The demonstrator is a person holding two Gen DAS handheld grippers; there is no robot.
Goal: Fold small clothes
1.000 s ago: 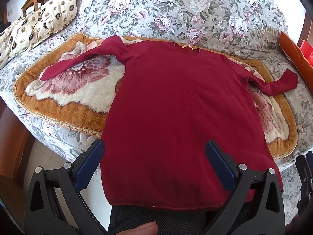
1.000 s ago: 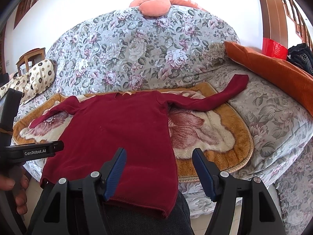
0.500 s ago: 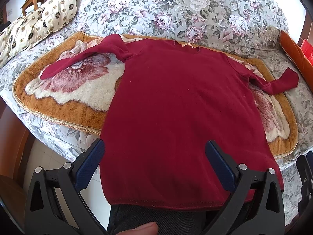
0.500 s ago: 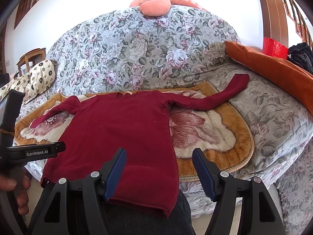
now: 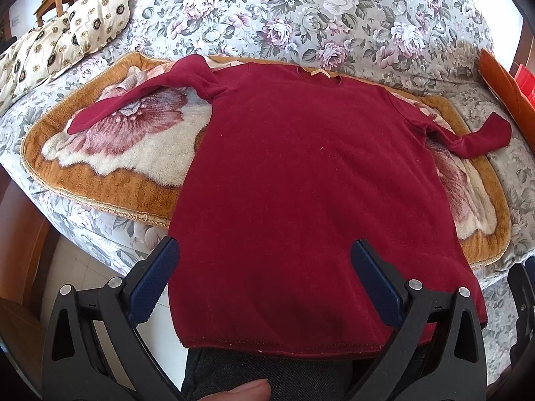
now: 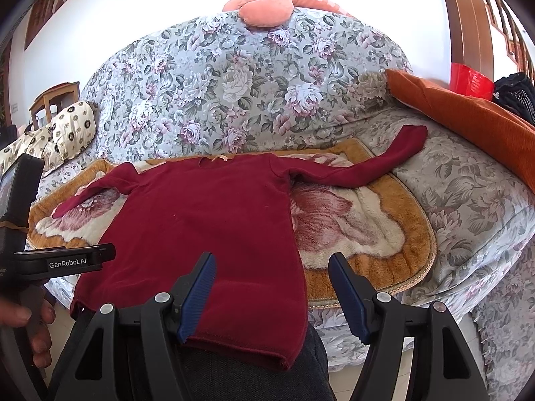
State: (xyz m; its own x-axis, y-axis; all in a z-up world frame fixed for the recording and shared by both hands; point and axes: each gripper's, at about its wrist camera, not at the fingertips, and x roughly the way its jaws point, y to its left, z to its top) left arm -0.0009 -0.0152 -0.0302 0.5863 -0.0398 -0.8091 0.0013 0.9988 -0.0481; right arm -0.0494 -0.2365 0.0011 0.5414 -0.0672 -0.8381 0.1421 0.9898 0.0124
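Two grippers, both with jaws spread wide and nothing between them. Your left gripper hovers over the hem of the red shirt; your right gripper hangs over the hem's right corner.

Change over the last second: almost none. Both views have crept a touch, the shirt lies exactly as it did, no fold begun. Reads as a pause before the first grasp, so the task sits at its very start.

Landmark: the shirt.
- Nearest, its hem drapes off the sofa edge onto your dark-trousered lap.
- Under its body, the plush flower mat, brown-bordered.
- Left sleeve slants out over the mat; right sleeve runs past the mat's far right corner onto the floral sofa.
- Beyond the collar, the sofa back.
- Far left of the shirt, patterned cushions; far right, an orange cushion.

Judgement: sleeves probably come first, folded inward across the body. The draped hem may slide toward you once the fabric is tugged.
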